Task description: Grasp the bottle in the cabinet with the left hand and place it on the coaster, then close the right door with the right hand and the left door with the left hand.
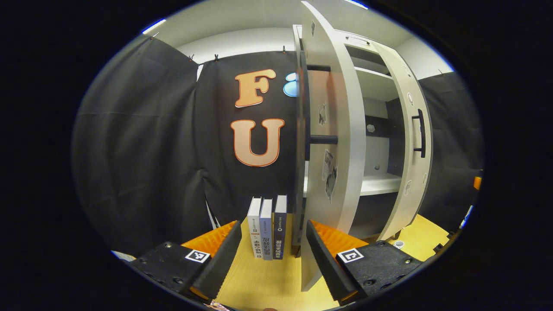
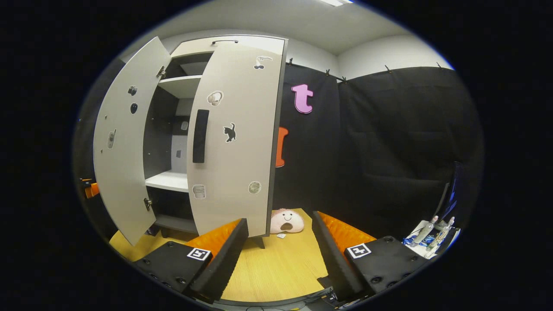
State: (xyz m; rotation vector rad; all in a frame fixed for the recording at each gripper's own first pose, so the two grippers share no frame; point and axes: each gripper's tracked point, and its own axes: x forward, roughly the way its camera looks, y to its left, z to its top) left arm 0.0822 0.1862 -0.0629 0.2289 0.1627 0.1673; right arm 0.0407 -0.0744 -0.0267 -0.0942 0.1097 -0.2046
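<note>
The grey cabinet [image 2: 181,86] stands with both doors ajar. In the left gripper view its left door [image 1: 341,142] is close and nearly edge-on, its black handle [image 1: 306,108] facing me. My left gripper [image 1: 273,228] is open and holds nothing; the door's lower corner shows just inside its right finger [image 1: 326,259]. Farther off are the white shelf [image 1: 382,185] and the right door [image 1: 410,164]. In the right gripper view the right door [image 2: 235,172] with its handle [image 2: 201,136] faces me, a little way off. My right gripper [image 2: 281,220] is open and holds nothing.
Three books [image 1: 268,233] stand upright on the wooden table [image 1: 259,280] left of the cabinet. A small white round object [image 1: 399,244] lies by the cabinet's foot. A pink plush toy [image 2: 286,221] lies right of the right door. Small bottles [image 2: 434,233] stand at the far right.
</note>
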